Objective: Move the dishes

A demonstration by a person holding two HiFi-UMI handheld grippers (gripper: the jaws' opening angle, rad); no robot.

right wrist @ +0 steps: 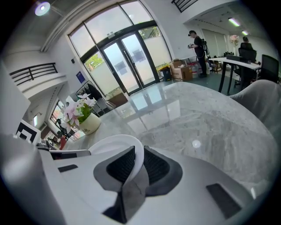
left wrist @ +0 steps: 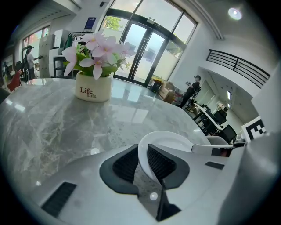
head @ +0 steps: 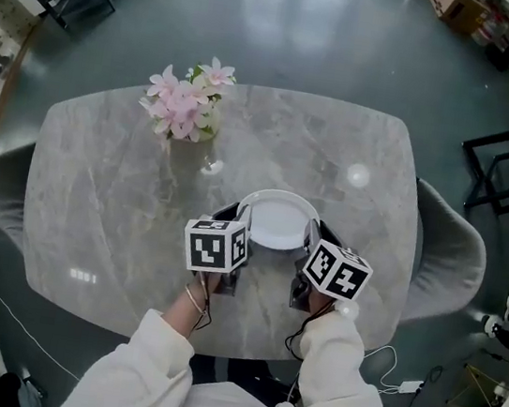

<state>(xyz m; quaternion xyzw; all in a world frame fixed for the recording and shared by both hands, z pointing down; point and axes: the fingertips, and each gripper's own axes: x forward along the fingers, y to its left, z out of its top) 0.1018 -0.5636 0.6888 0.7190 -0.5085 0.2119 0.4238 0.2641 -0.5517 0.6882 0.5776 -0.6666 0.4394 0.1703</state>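
A white plate (head: 277, 220) is held over the near middle of the grey marble table (head: 96, 184). My left gripper (head: 239, 218) is shut on the plate's left rim, and my right gripper (head: 312, 236) is shut on its right rim. In the left gripper view the plate (left wrist: 169, 143) has its rim pinched between the ribbed dark pads (left wrist: 125, 165). The right gripper view shows the plate (right wrist: 115, 147) gripped the same way, with the rim between its pads (right wrist: 156, 166). Whether the plate touches the table is not clear.
A white pot of pink flowers (head: 186, 105) stands at the table's far left, also seen as flower pot (left wrist: 92, 85) and flower pot (right wrist: 90, 123). Grey chairs (head: 455, 256) flank the table. A person (right wrist: 198, 46) and desks stand beyond.
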